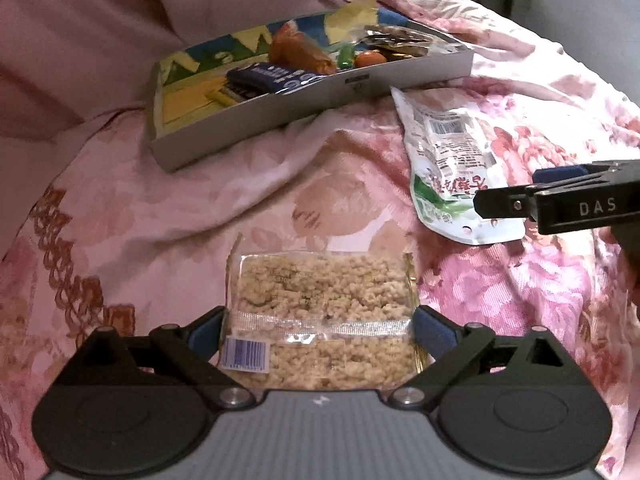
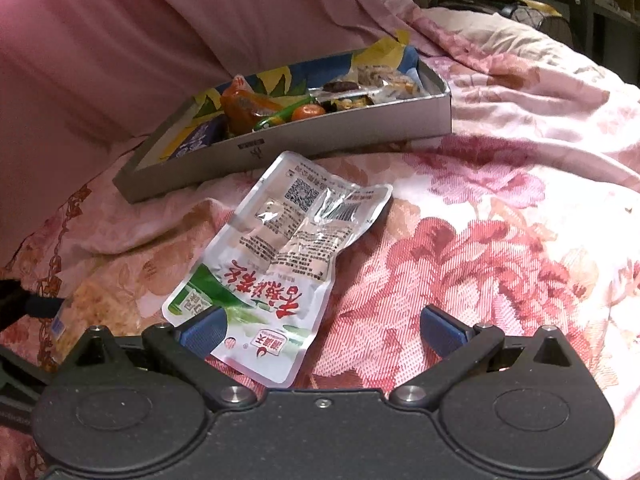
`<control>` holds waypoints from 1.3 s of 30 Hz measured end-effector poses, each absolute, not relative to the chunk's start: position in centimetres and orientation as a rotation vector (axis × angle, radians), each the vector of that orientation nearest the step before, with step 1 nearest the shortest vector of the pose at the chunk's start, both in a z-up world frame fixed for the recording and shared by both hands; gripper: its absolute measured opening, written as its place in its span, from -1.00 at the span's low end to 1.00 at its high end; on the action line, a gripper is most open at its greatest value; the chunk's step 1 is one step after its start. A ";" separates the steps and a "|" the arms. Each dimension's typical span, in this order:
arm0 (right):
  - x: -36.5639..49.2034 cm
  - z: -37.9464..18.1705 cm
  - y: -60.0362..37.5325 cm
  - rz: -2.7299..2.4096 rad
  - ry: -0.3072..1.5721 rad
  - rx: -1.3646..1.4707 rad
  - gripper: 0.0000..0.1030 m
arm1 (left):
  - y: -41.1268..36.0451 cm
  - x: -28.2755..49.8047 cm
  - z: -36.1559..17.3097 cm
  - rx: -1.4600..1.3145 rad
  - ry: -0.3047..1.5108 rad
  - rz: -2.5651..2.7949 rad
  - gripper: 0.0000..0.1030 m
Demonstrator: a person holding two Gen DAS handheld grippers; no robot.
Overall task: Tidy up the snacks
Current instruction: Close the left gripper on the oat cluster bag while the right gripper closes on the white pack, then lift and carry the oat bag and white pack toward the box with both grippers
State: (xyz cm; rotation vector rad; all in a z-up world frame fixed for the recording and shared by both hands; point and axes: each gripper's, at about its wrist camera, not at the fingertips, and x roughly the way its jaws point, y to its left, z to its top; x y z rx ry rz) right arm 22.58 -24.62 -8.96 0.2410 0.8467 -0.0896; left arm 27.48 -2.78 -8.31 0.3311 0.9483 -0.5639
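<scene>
I see two loose snacks on the floral bedspread (image 2: 500,240), both in front of one grey box (image 1: 304,116), my landmark. One clear pack (image 1: 324,316) of beige crumbly stuff lies nearest my left camera, well short of the box. My left gripper (image 1: 320,332) has its two blue pads on either side of the pack, touching its edges or just beside them (squeezing or not, I cannot tell). One white-and-green pouch (image 2: 280,248) lies printed side up just in front of the box's near wall, right of the pack. My right gripper (image 2: 324,330) stands wide open: the left pad sits over the pouch's near corner, the right pad over bare cloth. Inside the box I count roughly one dark blue bar (image 1: 276,78), one orange packet (image 1: 300,52), one small orange round sweet (image 1: 370,59), plus several clear-wrapped pieces at the far end (too jumbled to count).
</scene>
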 end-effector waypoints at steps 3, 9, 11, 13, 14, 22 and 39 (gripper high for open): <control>22.8 -9.2 -24.9 -0.096 0.852 0.263 0.99 | -2.2 26.9 -8.0 0.284 0.954 -0.528 0.95; 22.9 -9.3 -25.2 -0.091 0.852 0.300 0.99 | -0.7 26.1 -7.6 0.199 0.947 -0.507 0.97; 22.8 -9.2 -25.1 -0.083 0.852 0.309 0.99 | -0.6 25.8 -7.6 0.193 0.936 -0.514 0.99; 22.9 -9.2 -25.1 -0.066 0.853 0.325 0.99 | -0.8 25.9 -7.6 0.192 0.935 -0.510 0.99; 23.0 -9.2 -25.0 -0.059 0.853 0.332 0.99 | -1.0 26.0 -7.7 0.196 0.937 -0.507 0.99; 25.5 -8.9 -24.0 -0.032 0.853 0.363 0.99 | -1.1 25.8 -8.3 0.205 0.924 -0.493 0.99; 26.6 -9.4 -22.3 0.001 0.869 0.241 0.76 | -2.6 25.3 -8.8 0.311 0.868 -0.546 0.99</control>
